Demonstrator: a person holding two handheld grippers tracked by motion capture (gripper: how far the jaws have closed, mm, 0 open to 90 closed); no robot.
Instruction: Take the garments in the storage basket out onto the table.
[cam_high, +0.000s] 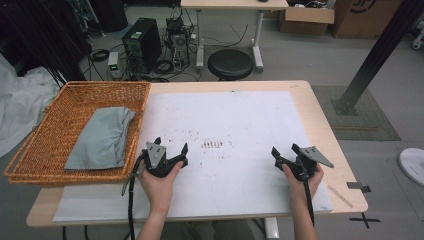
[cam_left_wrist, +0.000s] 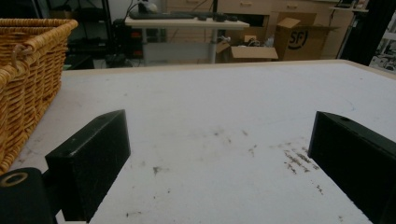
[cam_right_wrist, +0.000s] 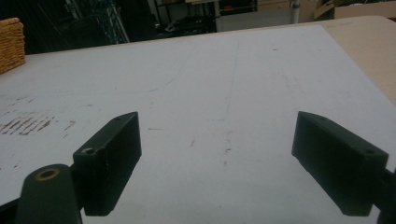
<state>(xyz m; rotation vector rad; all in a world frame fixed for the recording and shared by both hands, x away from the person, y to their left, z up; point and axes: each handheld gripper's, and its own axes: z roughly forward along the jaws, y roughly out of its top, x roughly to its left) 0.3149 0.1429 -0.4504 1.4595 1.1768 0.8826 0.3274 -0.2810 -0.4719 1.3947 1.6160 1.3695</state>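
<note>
Left gripper (cam_high: 171, 147) rests on the white mat (cam_high: 235, 115), just right of the wicker basket (cam_high: 60, 125); jaws spread, nothing between them. Right gripper (cam_high: 285, 150) sits well right of the basket, near the mat's right edge, jaws spread and empty. Folded grey cloth (cam_high: 100, 137) lies inside the basket.

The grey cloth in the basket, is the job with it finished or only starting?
Nothing looks done yet: the grey cloth lies folded in the wicker basket. Nothing is in hand: the left gripper and the right gripper rest open and empty on the white mat. Probably left: reaching for the cloth, likely with the left gripper, which is nearer.
</note>
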